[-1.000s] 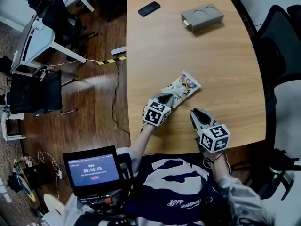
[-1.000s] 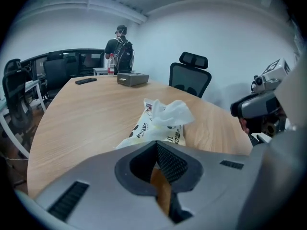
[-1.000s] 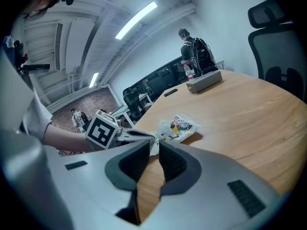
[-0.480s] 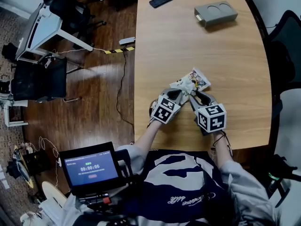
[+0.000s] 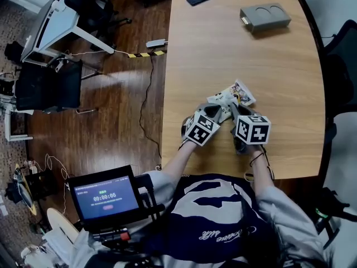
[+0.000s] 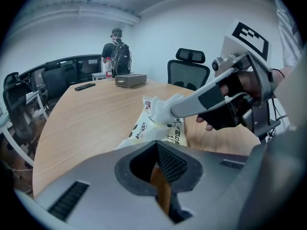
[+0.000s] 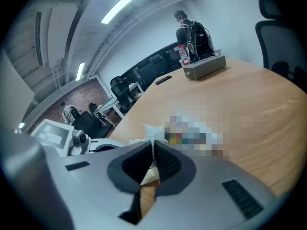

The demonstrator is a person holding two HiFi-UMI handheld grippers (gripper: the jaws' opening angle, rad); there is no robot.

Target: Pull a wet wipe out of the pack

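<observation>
Right gripper view: the right gripper has just closed its jaws on the white wet wipe that sticks out of the pack, which lies at centre right of the head view. The left gripper, its jaws together on the pack's near end, should hold it down while the wipe is pulled slowly and straight. The wooden table looks smooth, and a dark floor is at the left.

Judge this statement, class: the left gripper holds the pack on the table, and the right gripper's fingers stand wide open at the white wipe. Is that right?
Not quite. The right gripper has its fingers shut on the wipe, having just closed, as the right gripper view shows. The left gripper does hold the pack on the table.
</observation>
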